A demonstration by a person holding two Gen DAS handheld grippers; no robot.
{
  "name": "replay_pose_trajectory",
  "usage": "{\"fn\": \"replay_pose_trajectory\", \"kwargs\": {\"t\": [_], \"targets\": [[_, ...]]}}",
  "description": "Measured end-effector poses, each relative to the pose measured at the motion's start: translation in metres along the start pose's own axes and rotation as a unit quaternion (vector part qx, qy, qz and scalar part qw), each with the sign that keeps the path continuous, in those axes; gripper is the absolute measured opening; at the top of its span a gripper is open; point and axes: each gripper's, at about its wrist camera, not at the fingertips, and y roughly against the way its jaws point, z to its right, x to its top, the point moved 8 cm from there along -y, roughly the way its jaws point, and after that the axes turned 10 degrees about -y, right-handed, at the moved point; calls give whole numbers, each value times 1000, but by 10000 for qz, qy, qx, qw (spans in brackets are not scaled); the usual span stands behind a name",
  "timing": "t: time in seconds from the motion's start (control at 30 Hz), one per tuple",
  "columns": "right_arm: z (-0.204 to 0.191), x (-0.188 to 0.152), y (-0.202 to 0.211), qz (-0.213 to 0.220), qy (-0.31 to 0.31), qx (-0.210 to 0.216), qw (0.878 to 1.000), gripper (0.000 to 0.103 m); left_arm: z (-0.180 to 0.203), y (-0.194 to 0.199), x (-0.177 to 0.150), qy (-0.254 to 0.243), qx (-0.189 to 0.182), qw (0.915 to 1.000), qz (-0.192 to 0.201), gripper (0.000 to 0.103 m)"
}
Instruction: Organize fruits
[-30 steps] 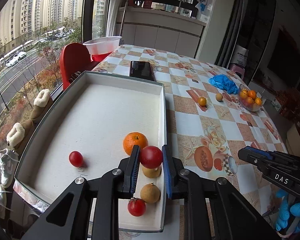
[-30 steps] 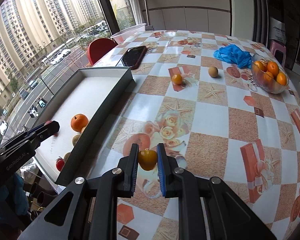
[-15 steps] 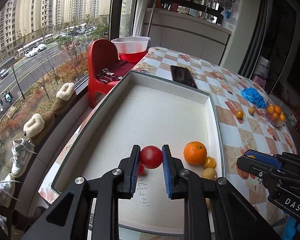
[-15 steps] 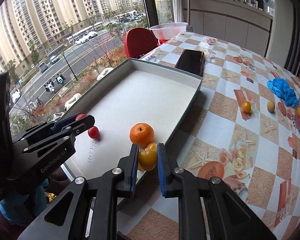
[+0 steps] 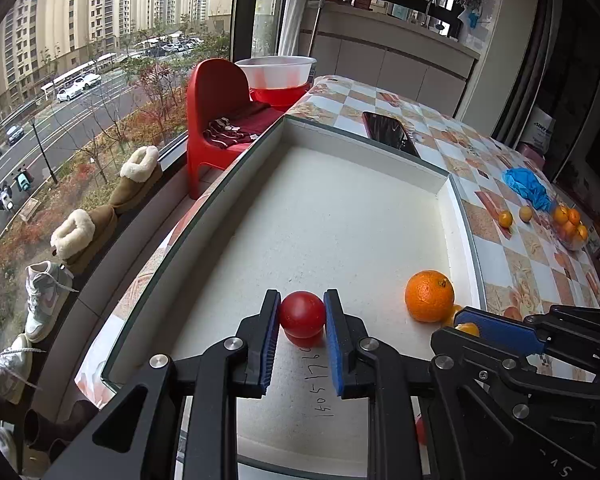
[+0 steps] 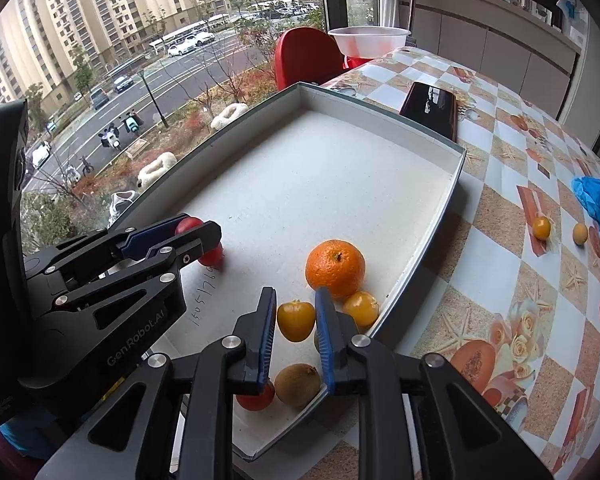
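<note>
Checkered table by window, white tray [image 5: 440, 184] on it. Left gripper [image 5: 302, 316] clamped on tomato [image 5: 302, 314], directly above a second tomato [image 5: 305, 338], mostly hidden. Right gripper [image 6: 296, 320] clamped on yellow fruit [image 6: 295, 320], low over tray's near corner, beside orange [image 6: 335, 263]. Farther: two small fruits [image 6: 541, 227] on table.

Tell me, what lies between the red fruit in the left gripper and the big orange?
Only bare white tray floor, seen in the left wrist view, between the red fruit and the orange.
</note>
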Motion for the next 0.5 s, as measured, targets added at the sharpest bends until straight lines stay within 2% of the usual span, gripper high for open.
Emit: {"fn": "replay_pose_trajectory", "kwargs": {"t": [0.03,0.07,0.1,0.2,0.23,0.27,0.3,0.33,0.37,0.43,0.5], "targets": [[0,1,1,23,8,-5,10000,37,0,0,0,-3,22,10000,13,23],[1,2,2,71,9,-37,10000,50,0,1,0,-5,33,10000,25,23],[4,3,5,137,5,-120,9998,59,1,0,1,-17,23,10000,15,23],[12,6,11,235,-82,-112,9996,72,1,-1,0,-24,83,10000,-32,24],[15,6,13,275,-132,-137,9994,74,0,-3,-1,-6,90,9999,-86,25],[20,7,15,316,-201,-154,9992,77,0,-5,-2,9,76,9999,-148,32],[25,8,18,355,-278,-182,9988,82,-1,-5,-3,43,96,9998,-194,60],[30,9,21,391,-353,-179,9985,83,-3,-5,-4,109,184,9996,-180,85],[36,9,24,420,-428,-175,9980,84,-6,-1,-3,173,247,9995,-69,88],[49,10,27,444,-589,-231,9970,88,-4,4,0,167,151,9997,3,88],[65,10,31,460,-770,-316,9955,98,0,5,1,111,147,9998,-75,88]]}}
